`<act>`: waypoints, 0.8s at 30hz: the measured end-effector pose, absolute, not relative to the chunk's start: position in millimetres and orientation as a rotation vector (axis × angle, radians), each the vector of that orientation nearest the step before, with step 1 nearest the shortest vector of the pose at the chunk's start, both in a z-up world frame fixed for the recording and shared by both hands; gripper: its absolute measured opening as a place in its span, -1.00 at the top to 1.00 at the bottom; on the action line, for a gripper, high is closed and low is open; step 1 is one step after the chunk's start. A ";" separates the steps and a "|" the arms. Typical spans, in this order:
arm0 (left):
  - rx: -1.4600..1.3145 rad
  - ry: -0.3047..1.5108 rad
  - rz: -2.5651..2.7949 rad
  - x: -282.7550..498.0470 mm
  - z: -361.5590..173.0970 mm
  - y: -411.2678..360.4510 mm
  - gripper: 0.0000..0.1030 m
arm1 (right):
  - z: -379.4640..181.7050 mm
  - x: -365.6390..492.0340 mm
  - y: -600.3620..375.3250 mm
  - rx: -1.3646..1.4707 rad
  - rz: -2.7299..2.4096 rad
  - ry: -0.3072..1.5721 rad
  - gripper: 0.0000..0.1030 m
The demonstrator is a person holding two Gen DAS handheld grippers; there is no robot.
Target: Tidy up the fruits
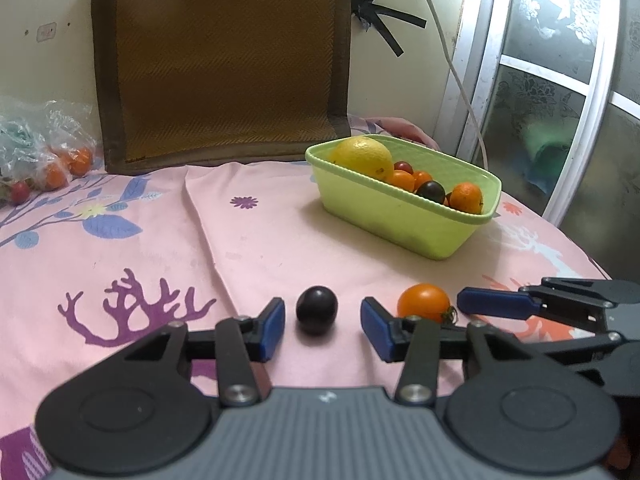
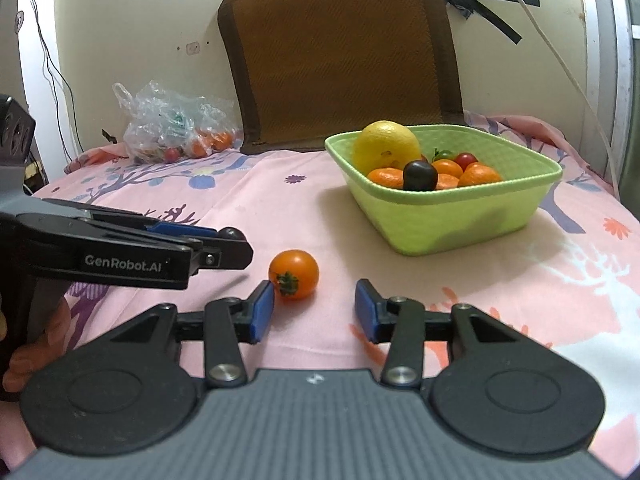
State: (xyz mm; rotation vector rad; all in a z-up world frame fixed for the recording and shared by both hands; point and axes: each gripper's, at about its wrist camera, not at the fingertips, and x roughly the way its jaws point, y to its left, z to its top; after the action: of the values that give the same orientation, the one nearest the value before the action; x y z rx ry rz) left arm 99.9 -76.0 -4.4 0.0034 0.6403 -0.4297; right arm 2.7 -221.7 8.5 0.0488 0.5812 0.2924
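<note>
Covering the table: a pink cloth (image 1: pixel 248 248) printed with flowers, branches and a white deer. Leaning against the wall at the back: a brown woven mat (image 1: pixel 222 60). Standing on the cloth, right of centre: a light green tub (image 2: pixel 452 216), holding a big yellow citrus fruit (image 2: pixel 386 146), several small oranges (image 2: pixel 478 174), a dark plum-coloured fruit (image 2: pixel 419 176) and a red cherry tomato (image 2: pixel 466 159). Lying at the far left by the wall: a crumpled clear plastic bag (image 2: pixel 172 124) with more small orange and red fruit showing through it.

Hovering low over the cloth, side by side, well short of the tub: left claw (image 1: pixel 322 320) and right claw (image 2: pixel 315 306), both partly spread, gripping nothing. Between the blue pads (image 1: pixel 274 322) of the left claw, touching neither pad: a loose dark round fruit (image 1: pixel 317 309), resting on the cloth. Just ahead of the right claw, beside its left pad (image 2: pixel 262 310) and apart from the other: a loose orange tomato (image 2: pixel 294 274), green stalk end turned toward the camera, also resting on the cloth. In the right wrist view, bottom left: part of a hand (image 2: pixel 36 344) around the left claw's handle.
</note>
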 end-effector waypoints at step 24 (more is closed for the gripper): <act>-0.006 0.622 -0.434 97.7 -3.7 -74.3 -0.11 | 8.1 2.7 -216.6 0.011 0.280 0.582 0.06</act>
State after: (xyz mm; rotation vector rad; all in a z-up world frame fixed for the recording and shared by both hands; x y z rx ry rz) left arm 97.7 -74.3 -3.7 -0.0063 0.6216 -0.4344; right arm 2.7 -216.6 8.1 0.0105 0.5820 0.2803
